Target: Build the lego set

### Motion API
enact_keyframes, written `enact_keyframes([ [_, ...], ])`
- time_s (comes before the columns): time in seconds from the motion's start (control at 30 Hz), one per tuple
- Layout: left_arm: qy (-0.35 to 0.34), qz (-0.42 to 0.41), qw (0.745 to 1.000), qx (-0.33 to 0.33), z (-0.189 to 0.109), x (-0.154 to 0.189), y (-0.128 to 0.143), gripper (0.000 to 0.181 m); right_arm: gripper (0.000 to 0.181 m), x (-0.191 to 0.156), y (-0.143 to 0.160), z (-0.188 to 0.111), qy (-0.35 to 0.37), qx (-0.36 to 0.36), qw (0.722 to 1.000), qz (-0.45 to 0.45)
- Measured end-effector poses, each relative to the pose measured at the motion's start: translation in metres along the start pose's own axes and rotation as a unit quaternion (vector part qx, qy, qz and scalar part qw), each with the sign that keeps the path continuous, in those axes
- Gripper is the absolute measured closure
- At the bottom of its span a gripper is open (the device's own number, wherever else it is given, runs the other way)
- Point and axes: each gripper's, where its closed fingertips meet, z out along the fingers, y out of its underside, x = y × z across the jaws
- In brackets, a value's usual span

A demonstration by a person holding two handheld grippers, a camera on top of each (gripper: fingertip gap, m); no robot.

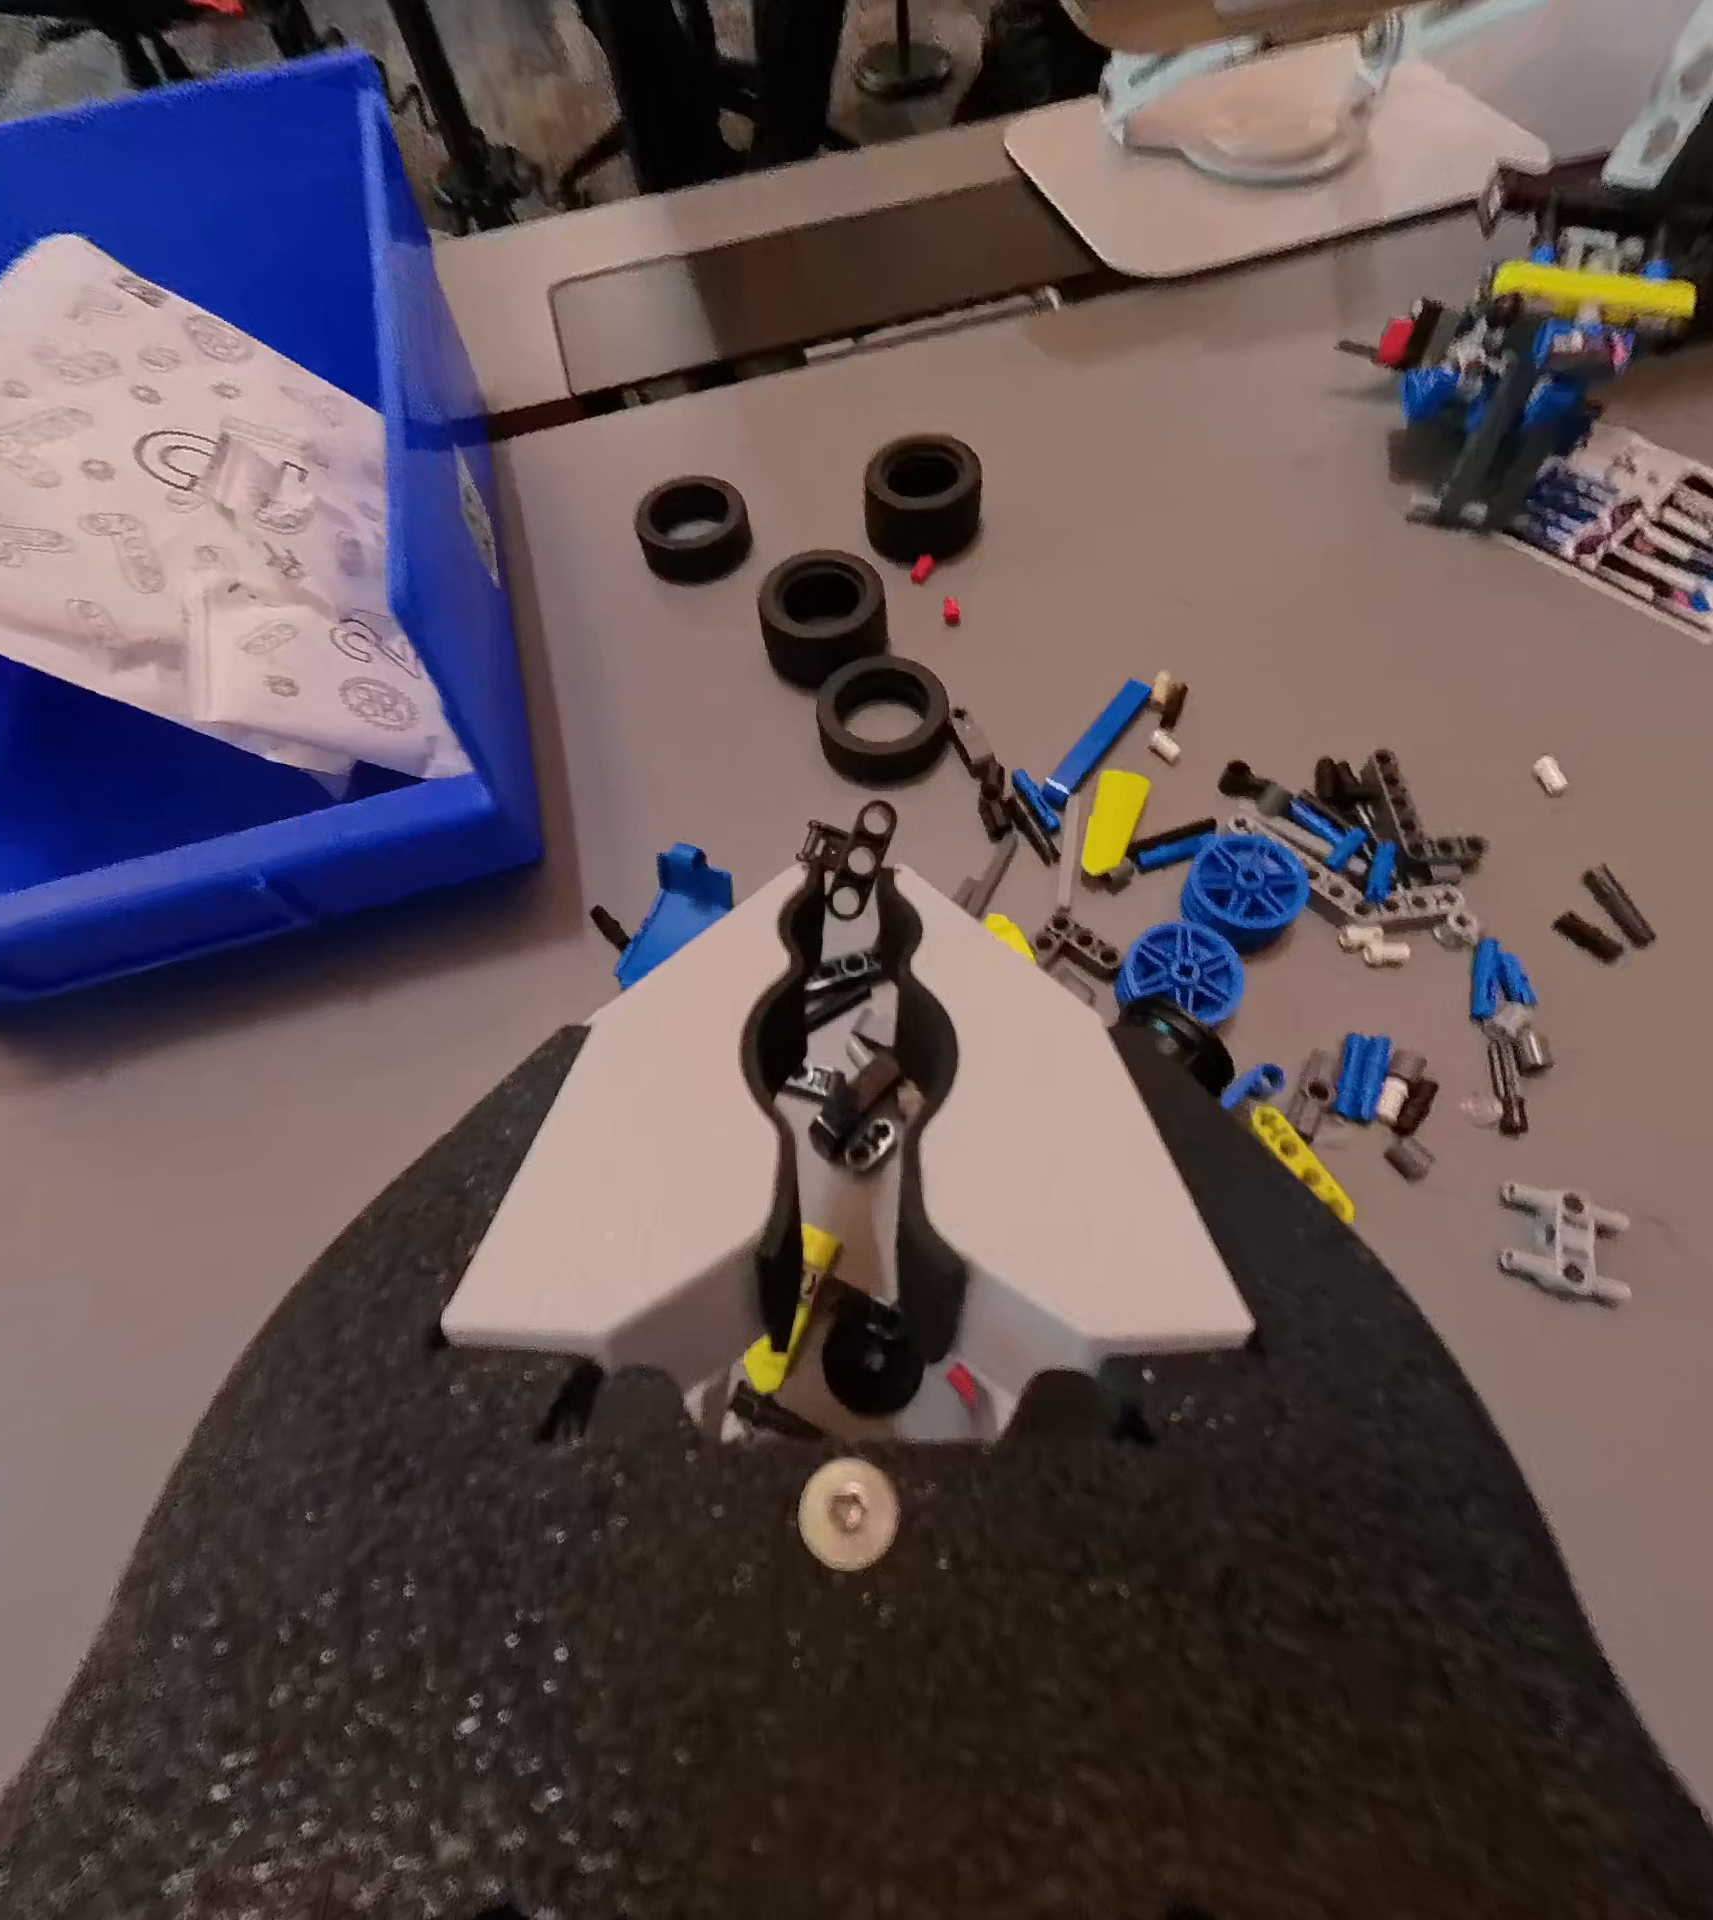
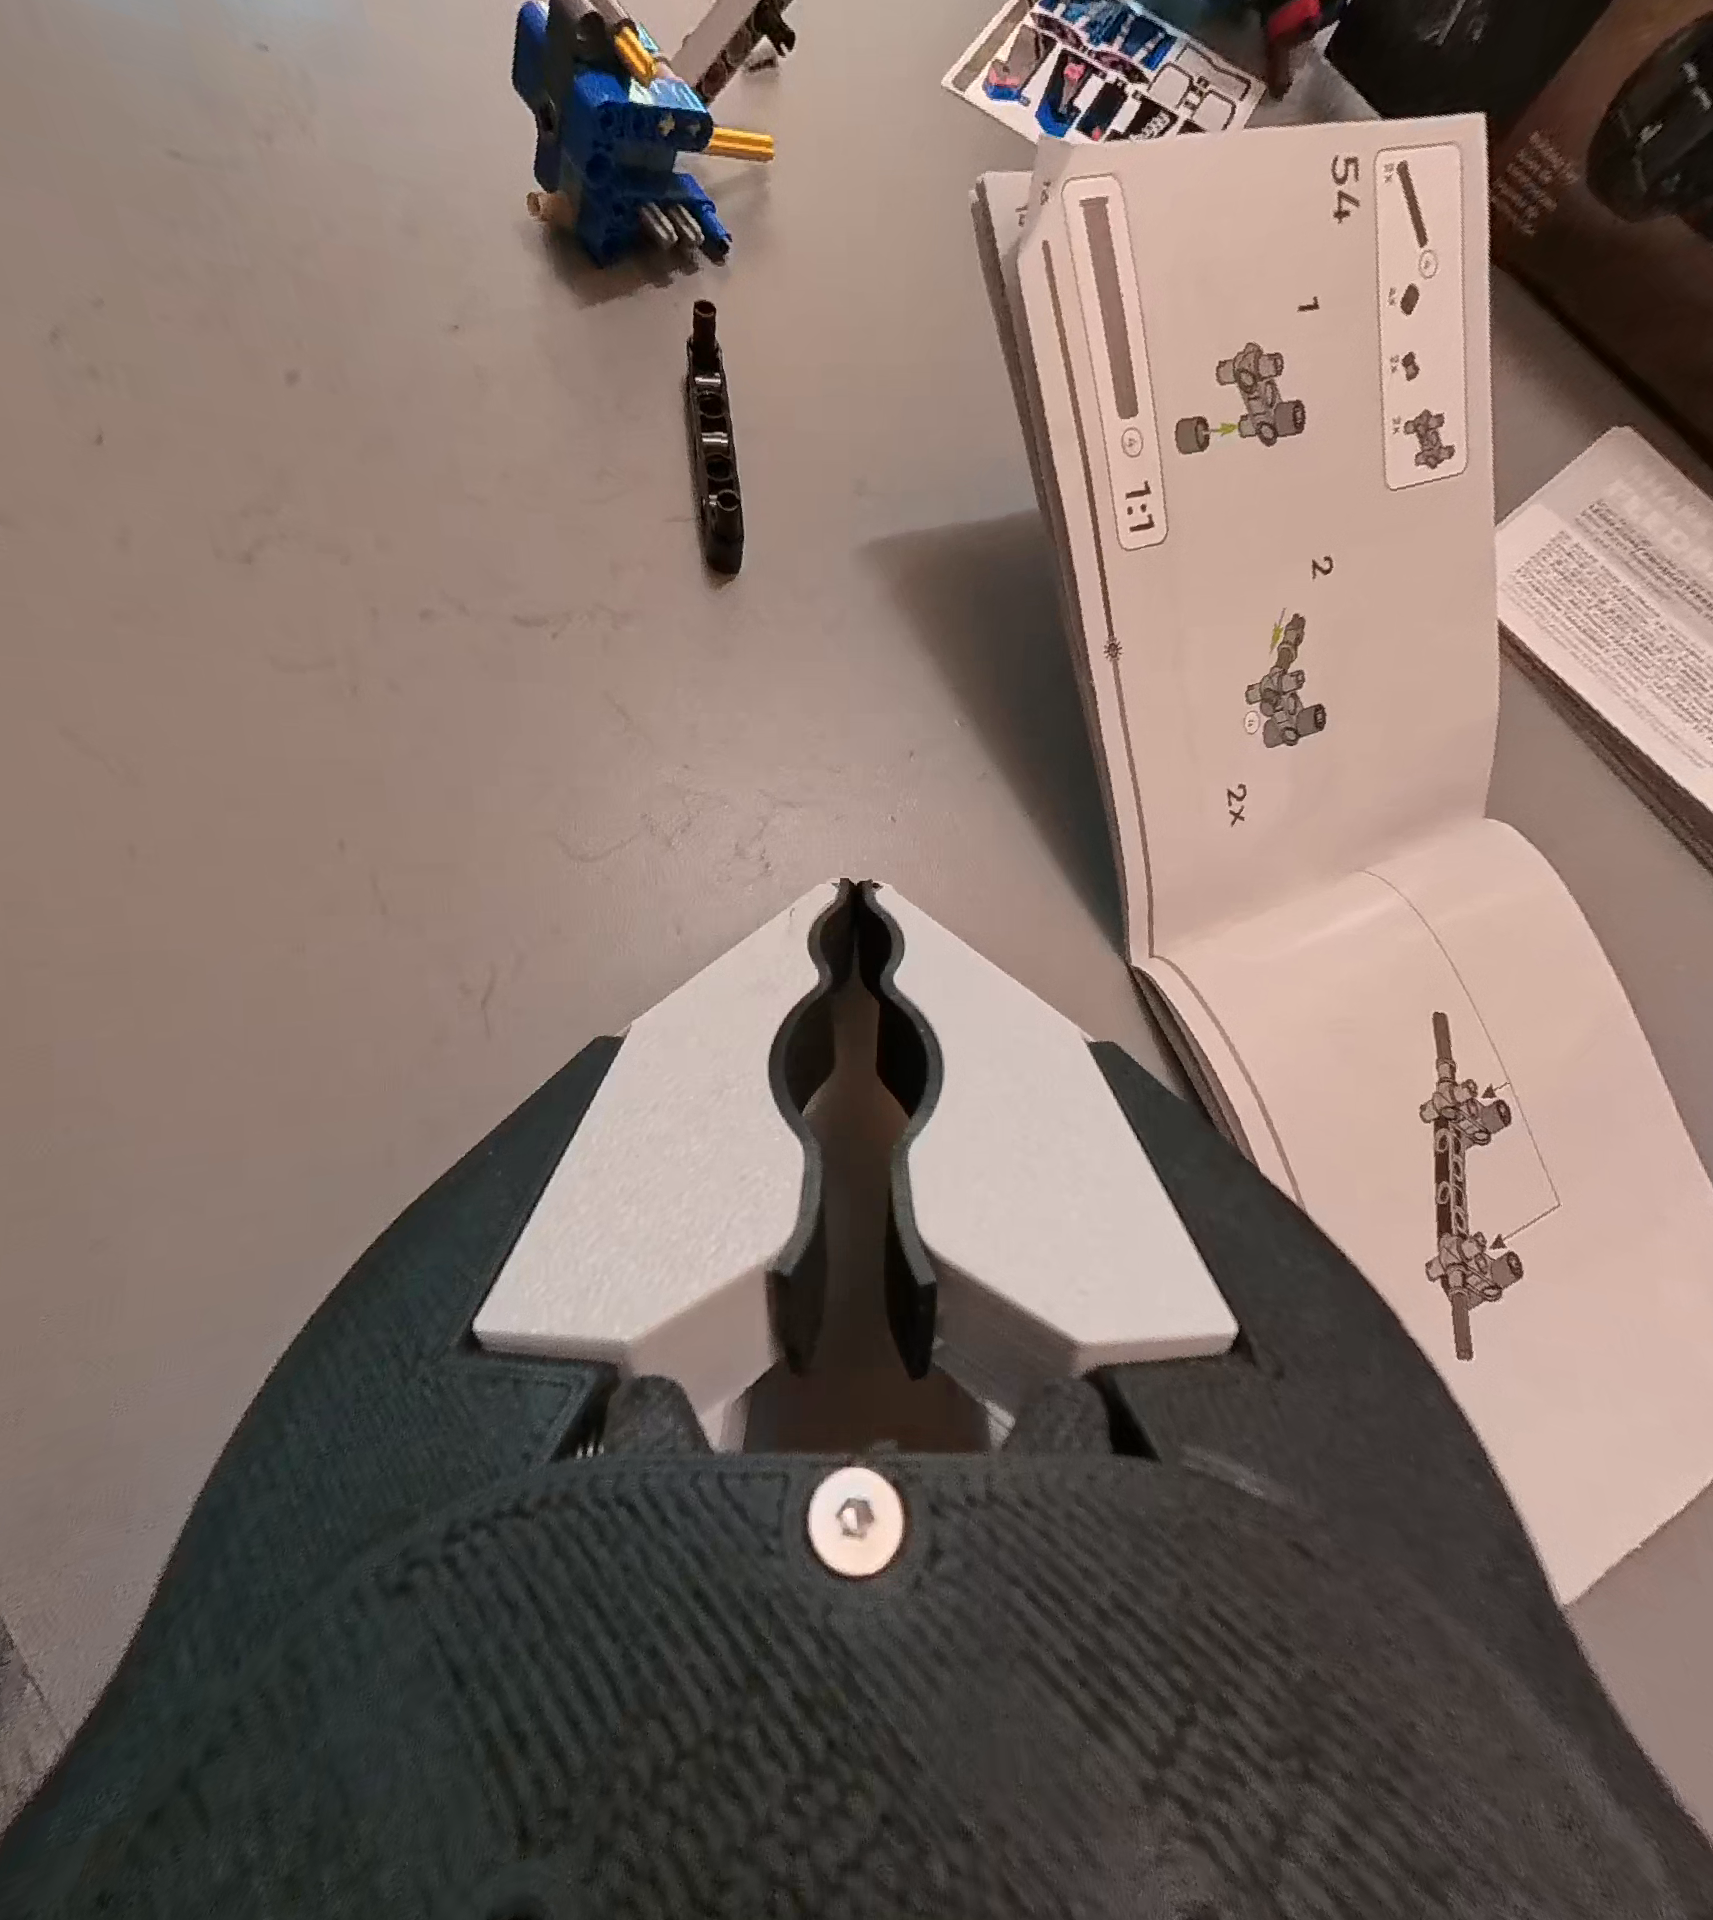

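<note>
Nearest my left camera, the left gripper is clamped on a small black lego beam above the grey table, with the blue bin at left and four black tyres and loose lego pieces ahead. On my other view the right gripper is pressed together, holding nothing, beside the open instruction booklet; a black lego beam with a pin lies ahead, near a blue sub-assembly.

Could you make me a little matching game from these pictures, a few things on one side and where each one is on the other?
Things:
1. small black beam
2. patterned paper
3. four black tyres
4. instruction booklet

Places:
a. lying open on the table
b. inside the blue bin
c. loose on the table, near the bin
d. pinched in the left gripper

Pairs: 1-d, 2-b, 3-c, 4-a
</note>
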Motion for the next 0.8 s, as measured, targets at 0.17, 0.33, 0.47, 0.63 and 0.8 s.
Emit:
enact_keyframes([
  [0.17, -0.036, 0.000, 0.999, -0.024, 0.007, -0.018, 0.014, 0.175, 0.181, 0.004, -0.002, 0.004, -0.005, 0.001, 1.000, -0.001],
  [0.33, 0.001, -0.001, 0.999, -0.049, 0.008, -0.010, 0.027, 0.174, 0.181, 0.005, -0.002, 0.004, -0.023, 0.001, 1.000, 0.017],
  [0.47, 0.020, 0.016, 0.995, -0.091, 0.002, -0.006, 0.038, 0.174, 0.181, 0.006, -0.004, 0.006, -0.015, 0.002, 1.000, 0.003],
  [0.63, 0.046, 0.046, 0.984, -0.168, 0.001, 0.006, 0.061, 0.175, 0.181, 0.006, -0.006, 0.009, -0.033, 0.004, 0.999, 0.006],
  [0.8, 0.038, 0.067, 0.979, -0.191, 0.003, 0.010, 0.065, 0.175, 0.181, 0.006, -0.007, 0.010, -0.043, 0.004, 0.999, 0.016],
])
